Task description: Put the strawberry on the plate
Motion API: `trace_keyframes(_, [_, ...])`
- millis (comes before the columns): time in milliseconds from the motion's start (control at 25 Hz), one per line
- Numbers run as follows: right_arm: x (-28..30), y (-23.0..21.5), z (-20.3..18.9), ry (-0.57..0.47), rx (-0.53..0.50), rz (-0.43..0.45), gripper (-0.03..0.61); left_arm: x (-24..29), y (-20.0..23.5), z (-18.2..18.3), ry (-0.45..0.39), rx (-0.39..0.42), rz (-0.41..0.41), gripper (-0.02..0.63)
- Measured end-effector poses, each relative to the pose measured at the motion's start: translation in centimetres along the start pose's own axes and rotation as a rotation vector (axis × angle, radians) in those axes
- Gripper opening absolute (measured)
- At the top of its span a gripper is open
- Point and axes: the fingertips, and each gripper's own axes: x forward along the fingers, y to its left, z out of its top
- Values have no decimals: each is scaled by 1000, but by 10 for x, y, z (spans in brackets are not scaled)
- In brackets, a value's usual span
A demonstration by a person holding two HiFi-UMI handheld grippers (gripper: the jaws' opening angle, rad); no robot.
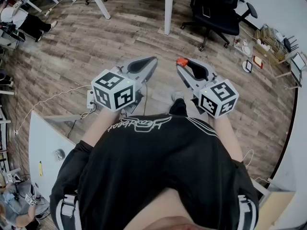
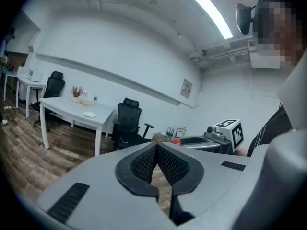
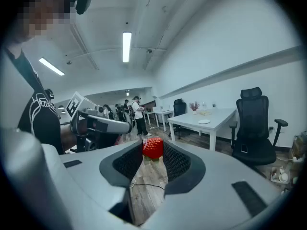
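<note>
Right, the strawberry (image 3: 153, 148) is up in the air, pinched at the very tips of the right gripper (image 1: 183, 64), whose fingers are clamped on its red sides with the green stalk end hanging below. From the head view it sits near twelve o'clock, high over the wooden floor (image 1: 96, 47) and touching nothing else. The left gripper (image 2: 157, 145) rides alongside at about ten o'clock, fingers pressed together and carrying nothing.

So this reads as the carry step: fruit picked, plate not yet reached. Looking along the right gripper, a small white disc, most likely the plate (image 3: 204, 121) though it is too small to be sure, lies on a white surface (image 3: 221, 117) out toward two o'clock, well apart from the strawberry, with a black office chair (image 3: 252, 128) just beside that surface.

The next move calls for closing that gap, bringing the right gripper over the plate, lowering it gently, then parting the fingers so the strawberry settles without rolling off.
</note>
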Motion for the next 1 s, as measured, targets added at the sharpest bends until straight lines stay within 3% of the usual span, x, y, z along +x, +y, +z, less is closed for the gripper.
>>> trace_keyframes(720, [29,32,9,-45,-51,32,127,-37,13,-4,-10,16,15,8])
trace_keyframes(1000, [35,24,10,-55,-36,28,127,-33,19,-2,-16,18,-7,8])
